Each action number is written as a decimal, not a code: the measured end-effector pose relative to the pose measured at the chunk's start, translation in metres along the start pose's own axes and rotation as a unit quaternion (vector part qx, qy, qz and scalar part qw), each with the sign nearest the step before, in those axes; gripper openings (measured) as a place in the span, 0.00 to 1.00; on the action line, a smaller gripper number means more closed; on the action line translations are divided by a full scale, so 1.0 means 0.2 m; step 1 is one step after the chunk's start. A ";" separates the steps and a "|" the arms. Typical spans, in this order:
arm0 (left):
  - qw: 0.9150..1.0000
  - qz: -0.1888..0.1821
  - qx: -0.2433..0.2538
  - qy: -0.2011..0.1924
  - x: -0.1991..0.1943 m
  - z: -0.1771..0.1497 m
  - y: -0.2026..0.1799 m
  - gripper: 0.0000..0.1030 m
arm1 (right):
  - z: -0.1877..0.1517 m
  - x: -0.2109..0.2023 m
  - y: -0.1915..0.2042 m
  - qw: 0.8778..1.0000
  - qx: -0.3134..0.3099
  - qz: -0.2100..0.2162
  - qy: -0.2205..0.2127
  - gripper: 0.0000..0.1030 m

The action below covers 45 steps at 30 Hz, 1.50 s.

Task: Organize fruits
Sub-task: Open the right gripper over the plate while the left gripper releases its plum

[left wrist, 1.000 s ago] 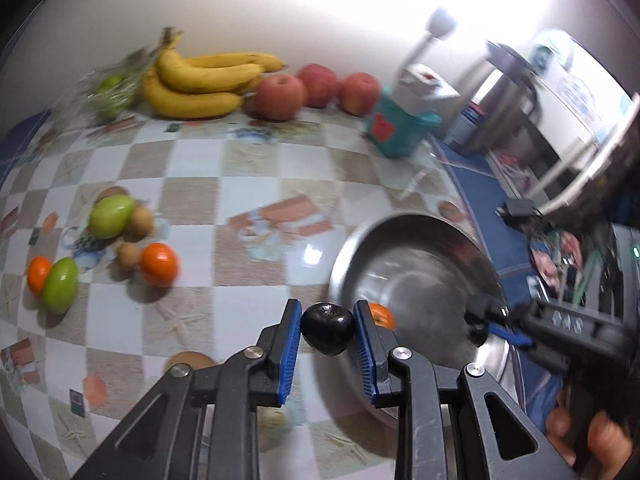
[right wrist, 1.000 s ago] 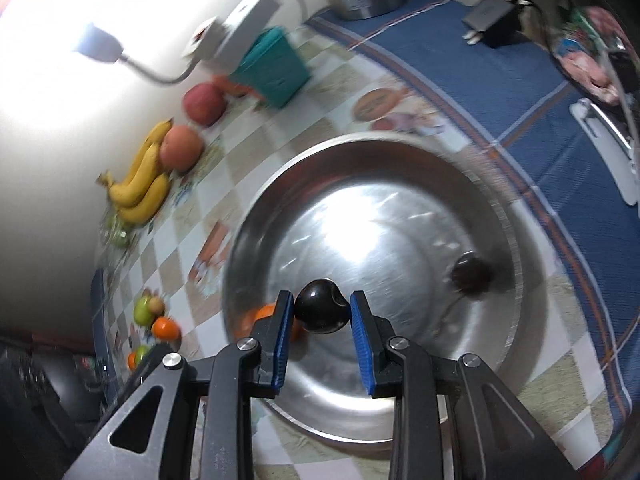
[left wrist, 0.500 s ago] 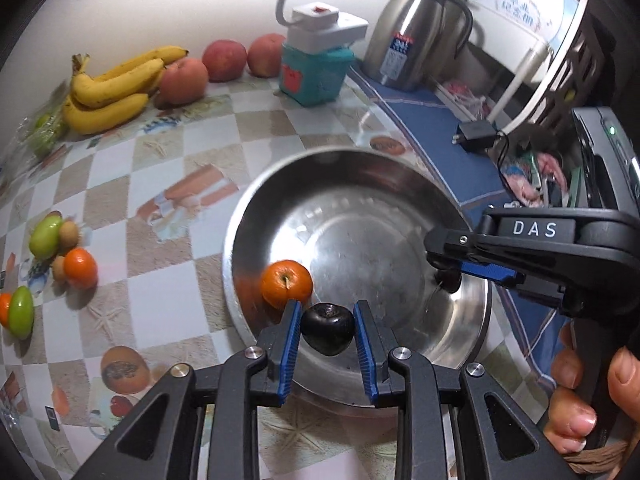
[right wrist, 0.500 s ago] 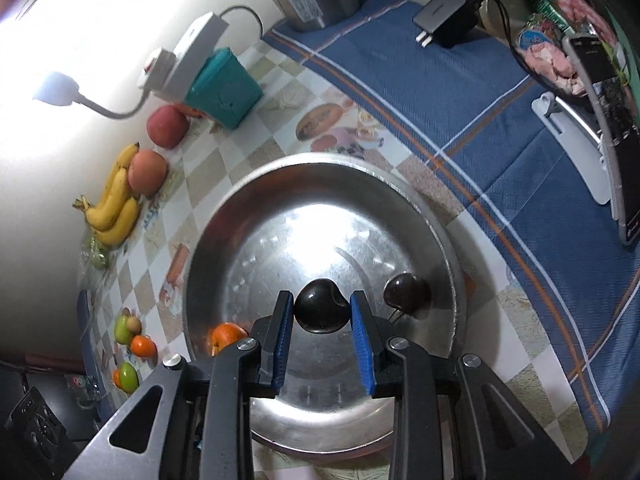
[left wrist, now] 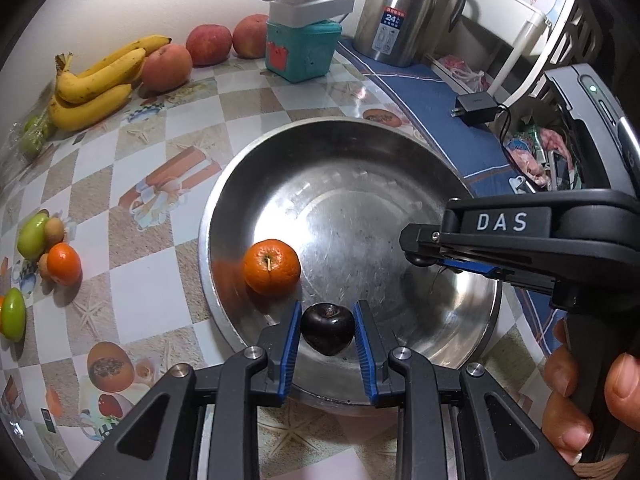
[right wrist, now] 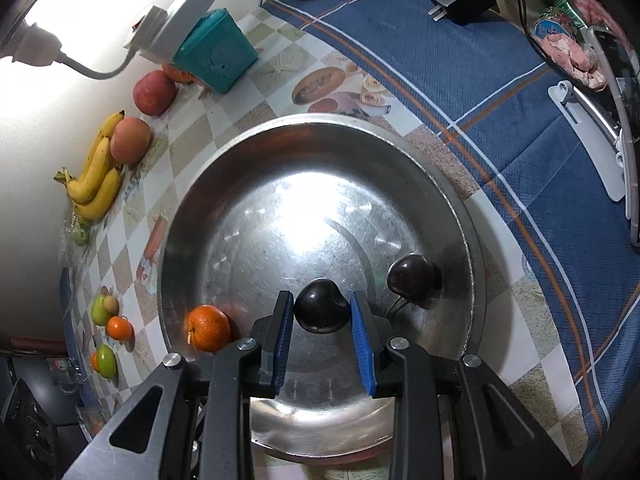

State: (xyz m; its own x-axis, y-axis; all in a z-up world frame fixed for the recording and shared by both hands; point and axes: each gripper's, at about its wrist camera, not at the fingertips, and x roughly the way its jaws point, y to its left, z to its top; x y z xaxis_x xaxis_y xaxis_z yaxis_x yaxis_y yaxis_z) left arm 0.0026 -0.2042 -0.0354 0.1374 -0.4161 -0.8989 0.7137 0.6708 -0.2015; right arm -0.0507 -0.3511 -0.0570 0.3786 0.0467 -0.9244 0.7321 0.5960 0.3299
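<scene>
A wide steel bowl (left wrist: 344, 123) holds a mandarin (left wrist: 272, 266). Just above the bowl's near rim, my left gripper (left wrist: 327, 322) is shut on a dark cherry (left wrist: 328, 334). My right gripper (right wrist: 320, 310) is shut on another dark cherry (right wrist: 320, 314) low over the bowl (right wrist: 320, 120). A third dark cherry (right wrist: 412, 280) with a stem lies on the bowl floor just right of that gripper. In the left wrist view the right gripper (left wrist: 418, 258) reaches in from the right, held by a hand (left wrist: 580, 400).
Bananas (left wrist: 96, 84), apples (left wrist: 208, 44), a teal box (left wrist: 302, 52) and a steel kettle (left wrist: 400, 12) line the back wall. Small green fruits (left wrist: 32, 236) and a mandarin (left wrist: 64, 264) lie at the left. A charger (left wrist: 476, 108) lies on the blue cloth (right wrist: 460, 60).
My left gripper carried its cherry from beside the bowl to over the near rim. My right gripper sank lower over the bowl, still shut on its cherry.
</scene>
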 end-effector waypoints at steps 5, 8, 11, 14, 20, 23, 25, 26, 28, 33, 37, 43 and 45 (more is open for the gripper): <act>1.000 0.002 0.002 0.003 0.01 0.00 0.00 0.29 | -0.01 0.01 0.01 1.000 -0.003 -0.010 0.009 0.29; 1.000 0.005 0.001 0.003 0.01 0.00 0.00 0.29 | -0.01 0.01 0.01 1.000 -0.004 -0.013 0.010 0.30; 1.000 0.007 0.004 0.004 0.02 0.00 0.00 0.30 | -0.01 0.00 0.02 1.000 -0.004 -0.014 0.008 0.36; 1.000 0.008 0.004 0.001 0.01 0.00 0.00 0.30 | -0.01 -0.02 0.04 1.000 -0.006 -0.014 0.002 0.39; 1.000 0.002 0.001 -0.007 -0.02 0.01 0.00 0.52 | 0.00 -0.10 0.07 1.000 -0.011 -0.006 -0.021 0.39; 1.000 0.003 -0.002 -0.014 -0.05 0.02 0.00 0.52 | 0.00 -0.12 0.07 1.000 -0.012 -0.004 -0.028 0.39; 1.000 0.006 -0.012 -0.017 -0.06 0.03 0.03 0.53 | 0.01 -0.13 0.07 0.999 -0.012 -0.003 -0.031 0.39; 1.000 0.011 -0.018 -0.018 -0.07 0.03 0.04 0.55 | 0.01 -0.13 0.07 0.999 -0.012 -0.003 -0.031 0.39; 0.999 0.024 -0.023 -0.021 -0.07 0.03 0.07 0.56 | 0.01 -0.12 0.07 0.999 -0.012 -0.004 -0.029 0.39; 0.995 0.062 -0.073 -0.027 -0.11 0.05 0.20 0.60 | 0.00 -0.10 0.07 1.000 -0.017 -0.008 -0.021 0.39; 0.986 0.107 -0.121 -0.030 -0.14 0.05 0.35 0.62 | 0.00 -0.10 0.08 1.000 -0.020 -0.012 -0.019 0.39; 0.968 0.137 -0.208 -0.029 -0.18 0.02 0.59 0.66 | -0.01 -0.09 0.12 0.999 -0.033 -0.017 -0.020 0.39; 0.963 0.142 -0.228 -0.030 -0.20 0.00 0.66 0.67 | -0.02 -0.09 0.15 0.999 -0.042 -0.018 -0.019 0.39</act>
State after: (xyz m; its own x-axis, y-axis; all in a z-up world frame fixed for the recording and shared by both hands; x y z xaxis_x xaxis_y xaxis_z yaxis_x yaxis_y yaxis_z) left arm 0.0910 -0.0997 -0.0257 0.3323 -0.2011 -0.9215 0.2665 0.9572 -0.1128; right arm -0.0380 -0.3306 -0.0312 0.3754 -0.0053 -0.9268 0.6960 0.6620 0.2782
